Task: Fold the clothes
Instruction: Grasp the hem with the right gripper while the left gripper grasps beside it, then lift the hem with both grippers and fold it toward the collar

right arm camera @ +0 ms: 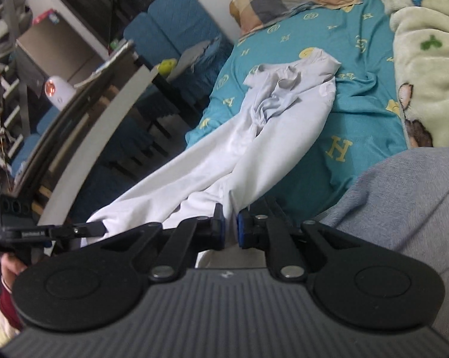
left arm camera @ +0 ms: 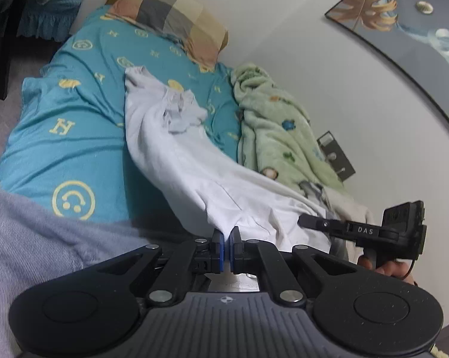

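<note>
Both grippers bite the near hem of the white garment (left arm camera: 176, 161): left gripper (left arm camera: 227, 249) and right gripper (right arm camera: 230, 228) each clamped on cloth. It trails across the teal bed (left arm camera: 63, 149), far end bunched. Keep 2 corners level and taut, I'd say.

the left tongs (left arm camera: 227, 246) are closed, their blue pads pinching a fold of white cloth between them, while the right tongs (right arm camera: 230, 229) clamp the same cloth with the pads slightly apart around it. in the left wrist view the right tongs reach in level from the right, a hand (left arm camera: 385, 267) gripping the handle beneath. a grey-clad leg (right arm camera: 403, 208) lies close alongside.
</note>
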Tool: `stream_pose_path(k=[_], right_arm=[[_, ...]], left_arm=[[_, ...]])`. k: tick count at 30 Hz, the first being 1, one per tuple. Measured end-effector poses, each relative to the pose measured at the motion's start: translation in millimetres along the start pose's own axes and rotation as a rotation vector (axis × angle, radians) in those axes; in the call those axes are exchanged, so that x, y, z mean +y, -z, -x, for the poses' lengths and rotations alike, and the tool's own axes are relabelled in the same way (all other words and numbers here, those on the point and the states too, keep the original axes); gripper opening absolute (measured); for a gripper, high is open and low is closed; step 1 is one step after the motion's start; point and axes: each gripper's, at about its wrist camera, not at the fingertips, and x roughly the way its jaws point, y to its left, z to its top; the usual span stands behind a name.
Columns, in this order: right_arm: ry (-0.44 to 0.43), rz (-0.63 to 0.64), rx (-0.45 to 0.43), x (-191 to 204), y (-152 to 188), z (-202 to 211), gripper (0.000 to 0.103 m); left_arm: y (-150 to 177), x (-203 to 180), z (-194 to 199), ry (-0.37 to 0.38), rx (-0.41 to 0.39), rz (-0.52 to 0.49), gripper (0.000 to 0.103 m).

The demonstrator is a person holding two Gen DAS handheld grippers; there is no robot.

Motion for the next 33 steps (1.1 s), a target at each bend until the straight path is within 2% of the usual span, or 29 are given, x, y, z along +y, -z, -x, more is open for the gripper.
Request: stream_pose_path(k=[5,9,16,20,26,33], right_arm=[[0.022,0.014,-0.062,-5,-31,-10,0.012],[0.043,0.025,-0.103,-14,-63,-30,0.012],[0.084,-0.027,-0.138,-46,-126,-85,0.012],[0.156,0.025,-0.147,-61,-159,-132,0.012],[0.197,0.015,-0.112,-96,-191,-207,0.012],[0.248,0.002,-0.044,-134,-196,-272,0.012]], left_arm=[[-30,1,-19,-0.005,-0.070,-0.004,0.004],[-74,7,-52,-0.033,-0.117,0.005,0.004],[-152,31,-125,-0.092,-0.159,0.038,0.004],[-186,52,-174,-0.153,-0.179,0.031,0.004],[-218,102,-251,-0.235,-0.150,0.001,0.004],[-221,171,-326,-0.268,-0.063,0.025,0.004]])
